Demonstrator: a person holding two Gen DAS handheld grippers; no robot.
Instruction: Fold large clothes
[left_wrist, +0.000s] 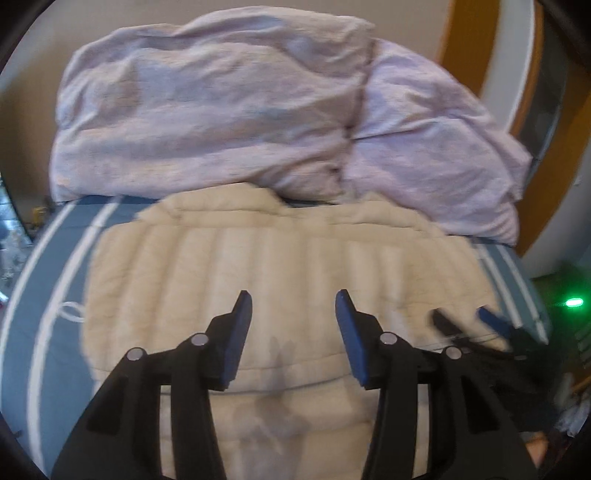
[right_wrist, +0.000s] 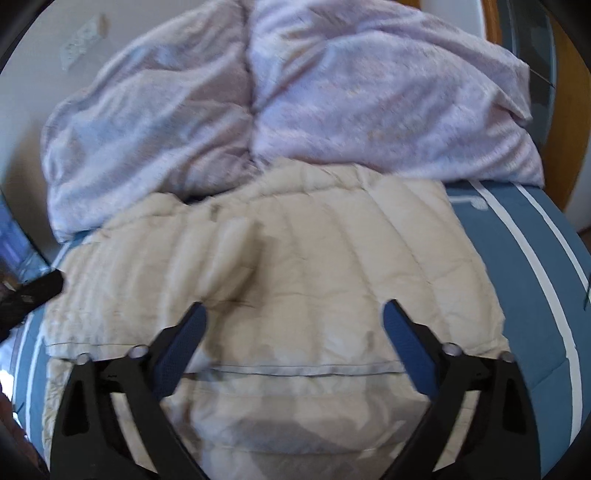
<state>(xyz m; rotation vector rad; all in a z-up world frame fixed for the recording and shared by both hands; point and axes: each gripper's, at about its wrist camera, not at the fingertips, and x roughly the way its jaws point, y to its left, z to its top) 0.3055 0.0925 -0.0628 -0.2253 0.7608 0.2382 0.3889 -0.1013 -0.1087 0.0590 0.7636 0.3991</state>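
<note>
— Left gripper (left_wrist: 293, 306) first: its blue-padded fingers stand wide apart with nothing between them, hanging above the cream quilted jacket (left_wrist: 280, 266).

— And the right gripper (right_wrist: 293, 314)?

— Also spread wide and holding nothing, over the same jacket (right_wrist: 295, 266). In the left wrist view it (left_wrist: 461, 315) shows blurred at the jacket's right edge.

— Where does the jacket lie?

— Flat on the bed (left_wrist: 55, 266), on a blue cover with white stripes, its quilted channels running away from the cameras. A stitched seam crosses it near the grippers. In the right wrist view a raised fold (right_wrist: 240, 254) stands up left of its middle.

— What's behind it?

— A rumpled pale lilac duvet (left_wrist: 229, 110) heaped at the far side of the bed, its near edge touching the jacket's far edge. Beyond that, a beige wall and an orange-brown wooden frame (left_wrist: 458, 40) on the right. A green light (left_wrist: 573, 303) glows at the right edge.
</note>
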